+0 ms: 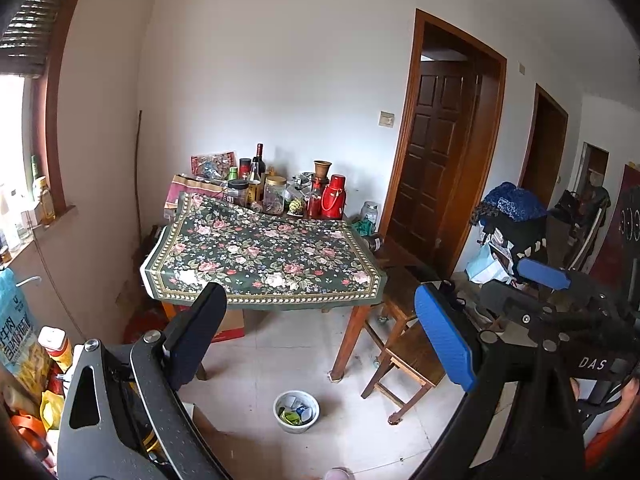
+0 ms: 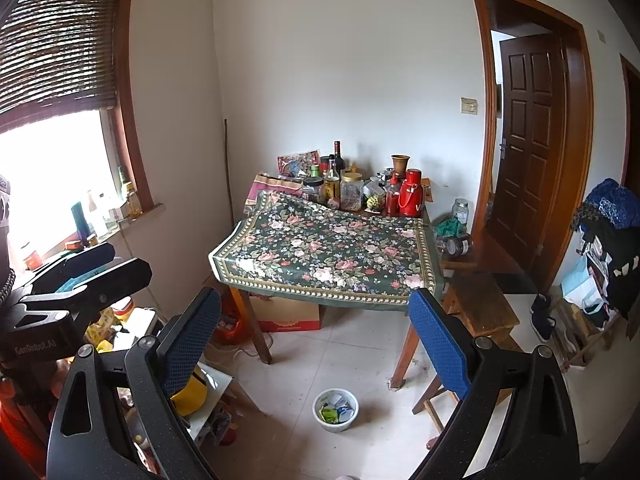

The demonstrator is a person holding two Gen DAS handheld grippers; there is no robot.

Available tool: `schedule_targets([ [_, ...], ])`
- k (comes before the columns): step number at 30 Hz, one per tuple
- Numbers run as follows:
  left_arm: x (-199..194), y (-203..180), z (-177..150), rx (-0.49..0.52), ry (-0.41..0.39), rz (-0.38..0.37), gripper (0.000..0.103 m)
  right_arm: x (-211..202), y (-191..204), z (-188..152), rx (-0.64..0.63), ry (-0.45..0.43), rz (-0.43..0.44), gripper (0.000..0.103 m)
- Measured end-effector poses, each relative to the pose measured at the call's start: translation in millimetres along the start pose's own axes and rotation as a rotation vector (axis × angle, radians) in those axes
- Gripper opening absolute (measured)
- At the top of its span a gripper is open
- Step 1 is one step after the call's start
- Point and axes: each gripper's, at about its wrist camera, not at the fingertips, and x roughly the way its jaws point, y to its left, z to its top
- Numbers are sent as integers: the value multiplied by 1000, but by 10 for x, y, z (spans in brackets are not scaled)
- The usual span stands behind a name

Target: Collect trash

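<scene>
A white bowl with crumpled wrappers in it stands on the tiled floor in front of the table; it also shows in the right wrist view. My left gripper is open and empty, held well above the floor and back from the bowl. My right gripper is open and empty too, at about the same height. The right gripper also appears at the right edge of the left wrist view, and the left gripper at the left of the right wrist view.
A table with a floral cloth carries bottles, jars and a red thermos at its back. A wooden stool stands to its right, a cardboard box under it. Clutter lines the left wall. Brown doors are at the right.
</scene>
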Motion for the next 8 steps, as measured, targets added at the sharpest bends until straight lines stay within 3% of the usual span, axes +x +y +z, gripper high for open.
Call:
schedule_targets([
  [8, 165, -13, 36, -1, 24, 17, 95, 136, -82, 26, 9, 14, 3, 94],
])
